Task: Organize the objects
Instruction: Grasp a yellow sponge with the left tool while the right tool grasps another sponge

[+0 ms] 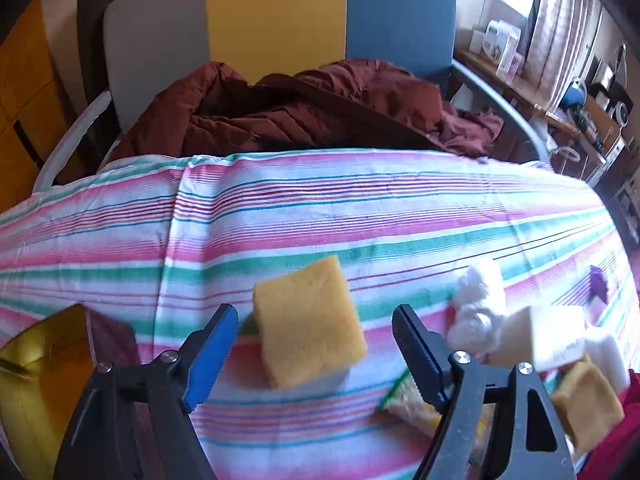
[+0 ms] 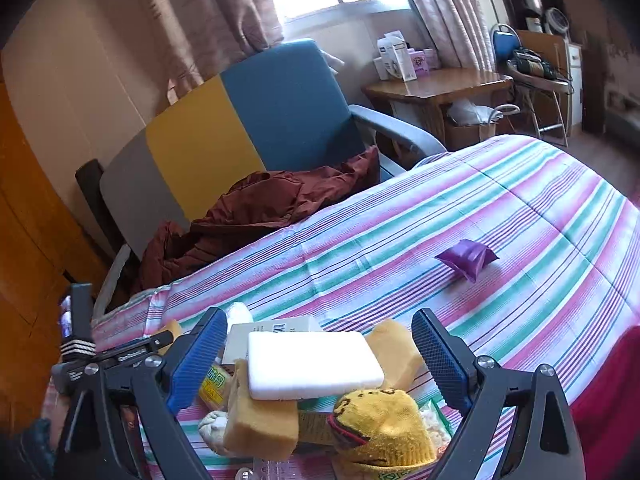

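On the striped bedspread (image 1: pixel 360 208) lies a yellow sponge (image 1: pixel 308 324), just ahead of and between the fingers of my open, empty left gripper (image 1: pixel 316 344). To its right are a white cotton wad (image 1: pixel 480 300), a white box (image 1: pixel 548 336), a white foam block (image 1: pixel 608 352) and another yellow sponge (image 1: pixel 588 404). My right gripper (image 2: pixel 320 356) is open and empty above a pile: a white foam block (image 2: pixel 312 364) on a yellow sponge (image 2: pixel 260 416), a yellow knitted sock (image 2: pixel 384 420), a white box (image 2: pixel 276 328). A purple packet (image 2: pixel 468 260) lies apart on the bedspread (image 2: pixel 520 208).
A gold bag (image 1: pixel 36 380) stands at the left. A chair (image 1: pixel 280 12) with a maroon jacket (image 1: pixel 320 108) stands behind the bed. A wooden side table (image 2: pixel 436 88) with boxes stands by the window. A red cloth (image 2: pixel 608 400) is at the right edge.
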`<action>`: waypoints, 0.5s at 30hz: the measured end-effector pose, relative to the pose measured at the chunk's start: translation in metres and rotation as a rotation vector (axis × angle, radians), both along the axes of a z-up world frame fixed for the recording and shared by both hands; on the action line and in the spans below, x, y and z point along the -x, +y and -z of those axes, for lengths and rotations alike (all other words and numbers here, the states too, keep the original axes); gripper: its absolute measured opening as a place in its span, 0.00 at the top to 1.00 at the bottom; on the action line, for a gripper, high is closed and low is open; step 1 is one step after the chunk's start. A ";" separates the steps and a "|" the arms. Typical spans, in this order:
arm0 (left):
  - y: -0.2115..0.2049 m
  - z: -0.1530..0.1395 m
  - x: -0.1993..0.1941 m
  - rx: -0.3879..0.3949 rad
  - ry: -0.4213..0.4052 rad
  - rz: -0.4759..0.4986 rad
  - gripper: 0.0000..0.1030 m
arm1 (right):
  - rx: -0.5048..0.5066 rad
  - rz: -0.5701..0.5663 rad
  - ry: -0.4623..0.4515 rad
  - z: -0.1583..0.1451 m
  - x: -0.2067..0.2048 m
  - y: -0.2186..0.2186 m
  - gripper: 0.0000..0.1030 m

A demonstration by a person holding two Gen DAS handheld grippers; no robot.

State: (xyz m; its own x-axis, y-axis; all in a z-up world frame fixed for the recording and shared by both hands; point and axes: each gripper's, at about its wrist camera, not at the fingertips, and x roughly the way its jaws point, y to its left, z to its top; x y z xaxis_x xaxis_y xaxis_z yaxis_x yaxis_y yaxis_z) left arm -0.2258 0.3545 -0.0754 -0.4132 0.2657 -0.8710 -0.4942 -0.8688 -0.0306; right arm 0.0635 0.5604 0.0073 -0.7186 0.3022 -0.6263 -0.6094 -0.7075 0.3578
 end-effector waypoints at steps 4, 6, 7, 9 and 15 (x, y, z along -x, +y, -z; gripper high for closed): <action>0.002 0.017 0.013 0.010 -0.040 -0.029 0.42 | 0.024 0.007 0.010 0.002 -0.002 0.005 0.08; -0.001 0.023 0.014 0.006 -0.047 -0.032 0.45 | 0.036 0.003 0.006 0.005 0.000 0.007 0.08; -0.003 0.023 0.012 0.004 -0.036 -0.024 0.46 | 0.039 0.001 0.003 0.006 0.000 0.008 0.08; -0.005 0.022 0.005 -0.003 -0.028 0.001 0.49 | 0.037 0.004 0.002 0.006 0.001 0.009 0.08; -0.017 0.009 -0.029 -0.039 0.006 0.050 0.50 | 0.103 0.069 0.019 0.014 -0.012 0.030 0.08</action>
State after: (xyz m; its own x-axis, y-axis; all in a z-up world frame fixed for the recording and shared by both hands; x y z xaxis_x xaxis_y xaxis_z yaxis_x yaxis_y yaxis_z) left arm -0.1967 0.3376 -0.0848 -0.4035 0.3201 -0.8572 -0.5372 -0.8412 -0.0613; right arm 0.0753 0.5904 -0.0064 -0.7108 0.2859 -0.6426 -0.6473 -0.6234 0.4386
